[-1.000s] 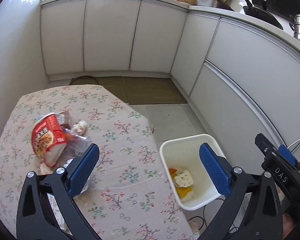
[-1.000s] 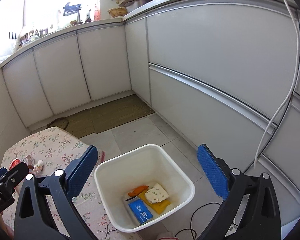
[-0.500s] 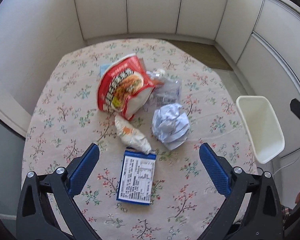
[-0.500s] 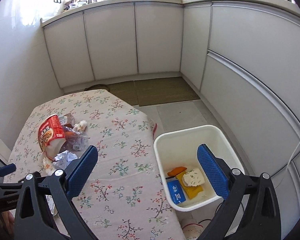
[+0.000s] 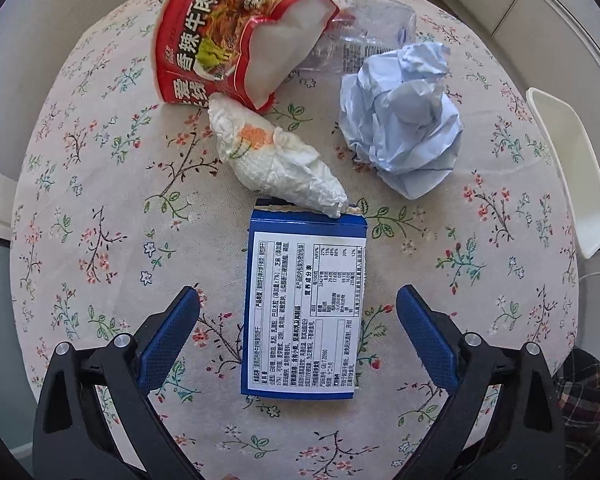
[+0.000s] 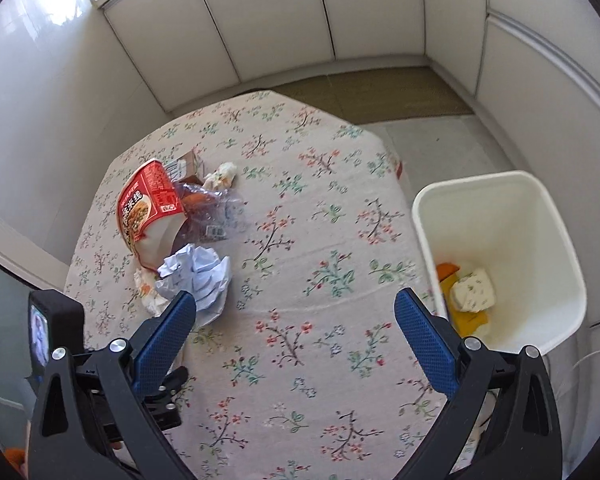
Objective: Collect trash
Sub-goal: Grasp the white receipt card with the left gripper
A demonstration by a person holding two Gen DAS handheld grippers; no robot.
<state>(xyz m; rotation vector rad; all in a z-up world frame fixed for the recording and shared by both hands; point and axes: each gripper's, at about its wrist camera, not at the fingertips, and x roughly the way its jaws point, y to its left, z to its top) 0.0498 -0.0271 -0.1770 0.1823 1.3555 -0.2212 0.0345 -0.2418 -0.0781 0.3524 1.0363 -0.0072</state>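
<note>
In the left wrist view, my left gripper [image 5: 298, 308] is open, its blue pads either side of a flat blue box [image 5: 304, 308] lying label up on the flowered tablecloth [image 5: 100, 200]. Beyond it lie a crumpled white tissue [image 5: 276, 160], a crumpled pale blue paper ball [image 5: 400, 116], a red noodle cup [image 5: 236, 28] on its side and a clear plastic wrapper [image 5: 364, 32]. My right gripper [image 6: 296, 316] is open and empty above the table, the white bin [image 6: 500, 216] to its right holding several pieces of trash.
The white bin's rim [image 5: 568, 168] stands off the table's right edge. A small brown carton [image 6: 188, 166] and another tissue [image 6: 224, 172] lie behind the noodle cup. White cabinets [image 6: 284, 20] and a floor mat [image 6: 372, 92] lie beyond the table.
My left gripper has swung from the bin down over the trash pile and now straddles the blue box. My right gripper has turned from the bin toward the table.
</note>
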